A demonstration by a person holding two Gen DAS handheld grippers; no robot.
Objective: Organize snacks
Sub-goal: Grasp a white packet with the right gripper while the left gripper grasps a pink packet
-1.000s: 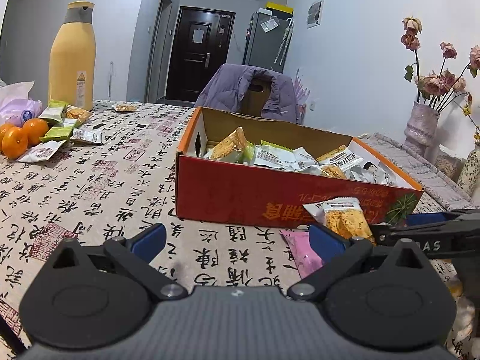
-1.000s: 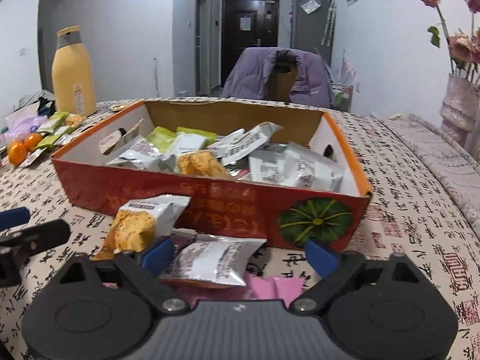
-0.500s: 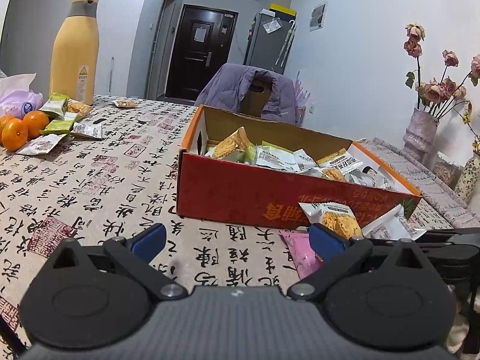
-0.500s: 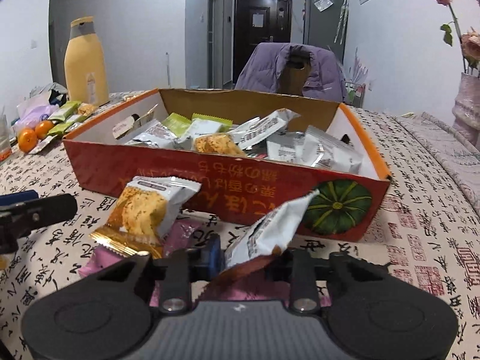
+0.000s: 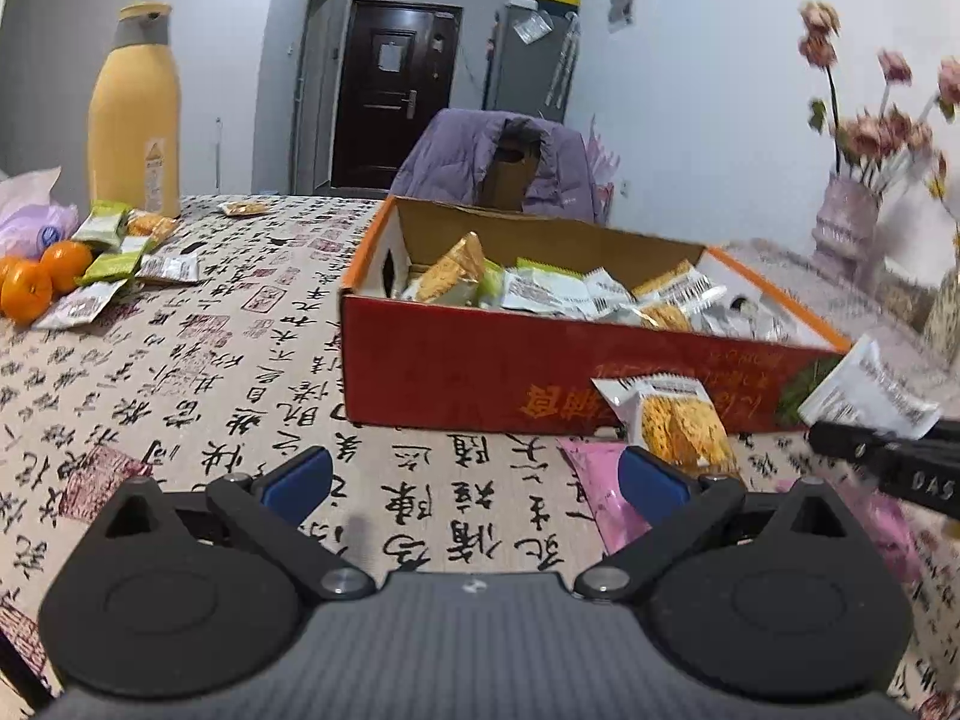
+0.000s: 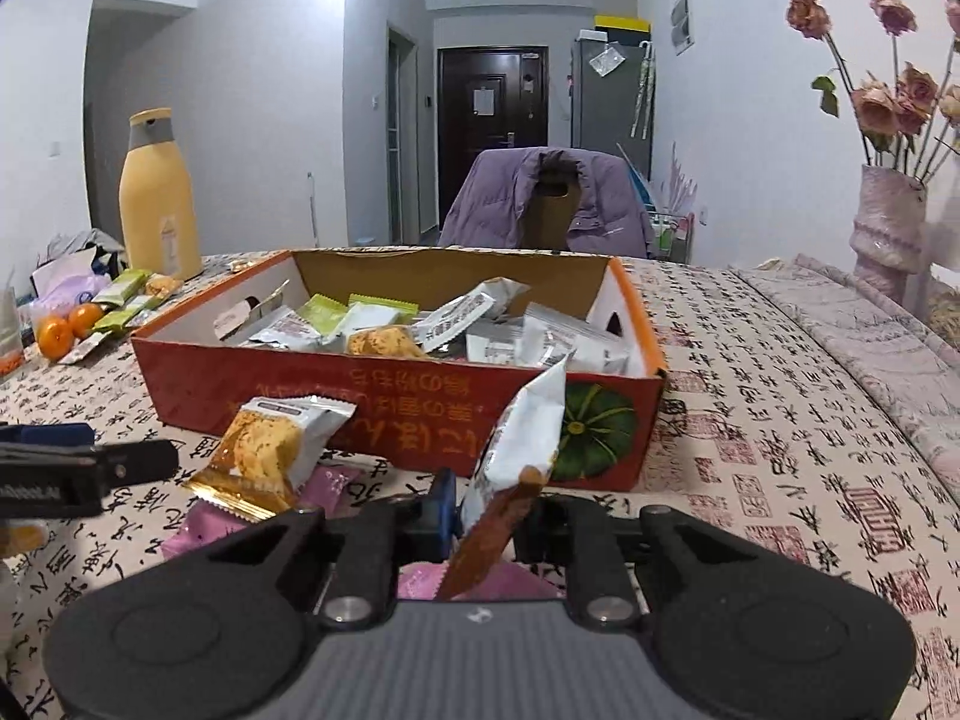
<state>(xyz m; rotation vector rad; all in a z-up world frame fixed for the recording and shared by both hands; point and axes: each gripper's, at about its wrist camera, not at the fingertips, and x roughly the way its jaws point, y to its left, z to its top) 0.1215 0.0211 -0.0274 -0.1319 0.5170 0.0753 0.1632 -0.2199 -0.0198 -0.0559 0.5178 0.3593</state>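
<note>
A red cardboard box [image 6: 390,384] [image 5: 456,360] stands on the table, holding several snack packets. My right gripper [image 6: 486,504] is in front of its near wall. Its jaws are closing, and the pads pinch a white-silver snack packet [image 6: 522,438] that stands tilted upright above the table. The left wrist view shows that packet [image 5: 864,390] at the right, sticking up from the right gripper [image 5: 888,456]. A yellow cracker packet [image 6: 264,456] [image 5: 678,426] leans on a pink packet [image 6: 324,489] [image 5: 606,480] beside the box. My left gripper [image 5: 474,480] is open over the tablecloth, with nothing between its fingers.
At the far left are a tall yellow bottle [image 5: 135,114], oranges [image 5: 36,276] and several loose snack packets [image 5: 114,240]. A vase of flowers [image 6: 888,222] stands at the right. A chair with a purple jacket [image 6: 552,204] sits behind the table.
The right gripper has shut on the white-silver packet that lay in front of the box and raised it off the table. The left gripper stayed open and about where it was.
</note>
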